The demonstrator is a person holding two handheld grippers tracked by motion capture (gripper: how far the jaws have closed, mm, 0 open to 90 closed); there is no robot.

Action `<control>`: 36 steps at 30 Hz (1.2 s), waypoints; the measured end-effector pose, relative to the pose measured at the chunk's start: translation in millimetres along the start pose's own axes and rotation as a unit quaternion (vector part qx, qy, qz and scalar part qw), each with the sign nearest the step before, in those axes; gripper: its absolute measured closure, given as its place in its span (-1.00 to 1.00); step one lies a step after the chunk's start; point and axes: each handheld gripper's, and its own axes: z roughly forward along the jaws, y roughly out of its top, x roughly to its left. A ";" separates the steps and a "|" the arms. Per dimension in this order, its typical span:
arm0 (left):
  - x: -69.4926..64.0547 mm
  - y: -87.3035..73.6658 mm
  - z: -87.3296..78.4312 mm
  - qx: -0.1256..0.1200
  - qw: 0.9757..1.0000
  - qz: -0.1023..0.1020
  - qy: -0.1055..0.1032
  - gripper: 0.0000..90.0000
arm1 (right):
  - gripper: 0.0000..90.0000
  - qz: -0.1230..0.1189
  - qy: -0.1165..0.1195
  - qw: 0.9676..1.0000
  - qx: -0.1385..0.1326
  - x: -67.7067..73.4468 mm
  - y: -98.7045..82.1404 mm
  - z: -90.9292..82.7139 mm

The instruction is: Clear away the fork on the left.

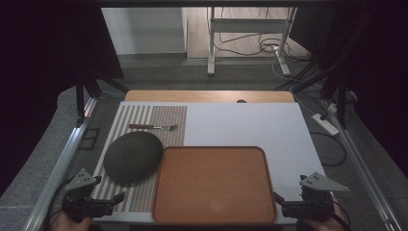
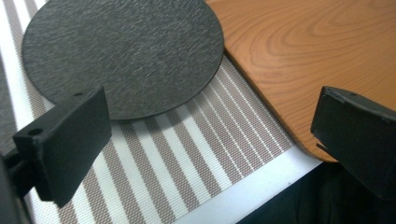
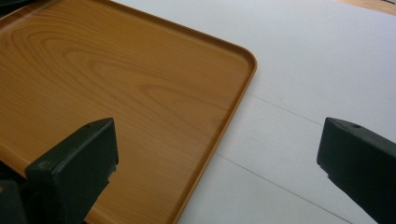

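Note:
A wooden tray [image 1: 214,185] lies at the front middle of the table; its grain shows in the left gripper view [image 2: 317,51] and the right gripper view [image 3: 116,88]. A dark round plate [image 1: 133,156] rests on a striped placemat [image 1: 144,120], touching the tray's left edge; its textured surface is close ahead in the left gripper view [image 2: 121,51]. A fork [image 1: 153,127] lies farther back on the mat. My left gripper [image 1: 118,198] hovers open at the front left, over the placemat [image 2: 187,158]. My right gripper [image 1: 278,198] stands open at the tray's front right corner, with nothing between its jaws.
A white sheet [image 1: 250,125] covers the table to the right of the mat, with bare room there [image 3: 317,60]. Metal rails [image 1: 62,163] run along both sides. A power strip [image 1: 325,123] and cables lie on the floor at the right.

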 end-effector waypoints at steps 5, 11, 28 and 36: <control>2.9 3.3 3.3 0.000 1.000 0.005 0.000 -1.00 | -1.00 -0.001 -0.001 1.000 0.001 0.4 0.1 0.1; 6.8 7.6 6.9 -0.002 1.000 0.014 0.006 -1.00 | -1.00 -0.002 -0.002 1.000 0.001 0.5 0.1 0.2; 16.1 20.9 25.0 0.009 1.000 0.006 0.005 -1.00 | -1.00 0.000 -0.001 1.000 0.000 0.3 0.1 0.1; 24.6 31.1 35.2 0.007 1.000 0.000 0.001 -1.00 | -1.00 0.000 0.001 1.000 -0.001 0.0 0.1 -0.1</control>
